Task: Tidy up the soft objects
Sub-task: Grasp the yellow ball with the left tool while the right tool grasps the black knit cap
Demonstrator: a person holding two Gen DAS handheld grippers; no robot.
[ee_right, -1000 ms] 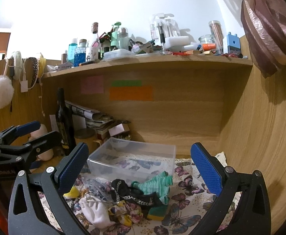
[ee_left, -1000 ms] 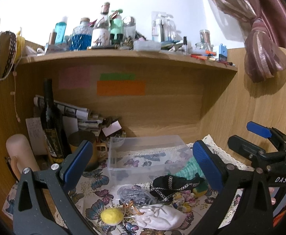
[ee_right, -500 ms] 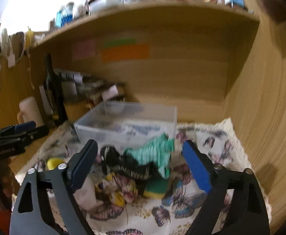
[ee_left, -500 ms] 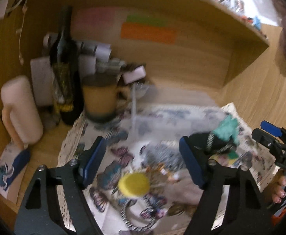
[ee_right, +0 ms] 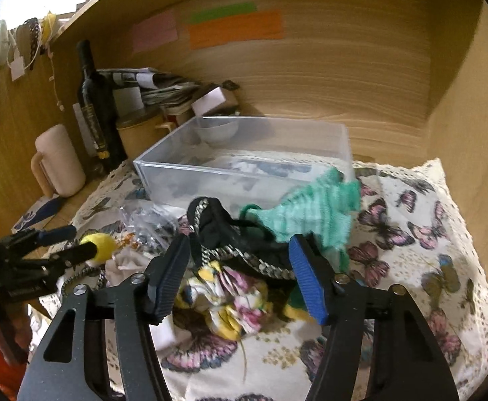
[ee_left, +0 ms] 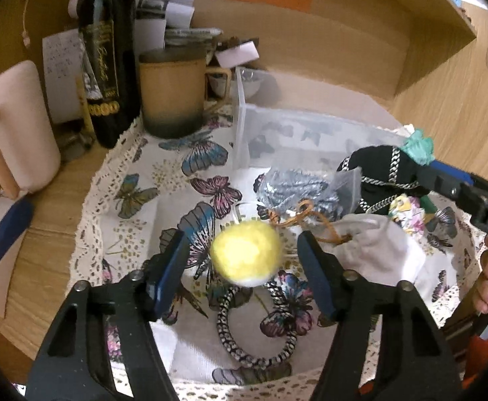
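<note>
Your butterfly-print cloth (ee_right: pixel 411 234) covers the desk, and the clear plastic box (ee_right: pixel 244 167) stands at its far edge, toward twelve o'clock from both grippers. The soft heap lies just in front of the box. In the right wrist view the green knitted piece (ee_right: pixel 314 210) sits at one o'clock of your right gripper (ee_right: pixel 240 267), draped against the black chain-trimmed piece (ee_right: pixel 223 234), with the floral fabric (ee_right: pixel 230 300) bunched below. All of these look light and limp, so pinch a thick fold, not a loose edge. The right jaws stand wide and hold nothing.

In the left wrist view, the white pouch (ee_left: pixel 377 250) lies at three o'clock of your left gripper (ee_left: pixel 244 260). The yellow pom-pom (ee_left: pixel 245 255) sits between the left jaws, which are parted wider than it and not touching. It should squash easily and weigh almost nothing; close gently across its middle.
</note>
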